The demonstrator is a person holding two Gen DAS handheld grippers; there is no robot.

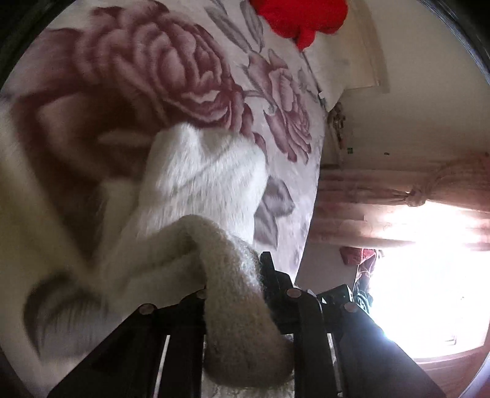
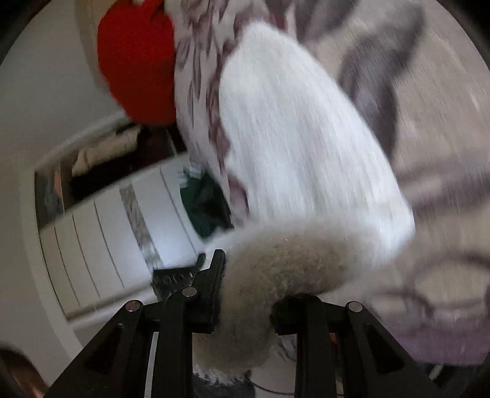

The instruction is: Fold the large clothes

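Observation:
A fluffy white sweater (image 1: 202, 180) hangs stretched between both grippers, above a bedspread with large pink roses (image 1: 171, 70). My left gripper (image 1: 235, 294) is shut on a bunched edge of the sweater, which drapes over its fingers. In the right wrist view the same white sweater (image 2: 300, 137) fills the middle, blurred by motion. My right gripper (image 2: 248, 290) is shut on another bunched edge of it.
A red garment (image 1: 300, 18) lies at the far end of the bed, also seen in the right wrist view (image 2: 137, 61). A bright window with pink curtains (image 1: 428, 196) is to the right. A white wardrobe (image 2: 116, 220) with clothes stands beyond the bed.

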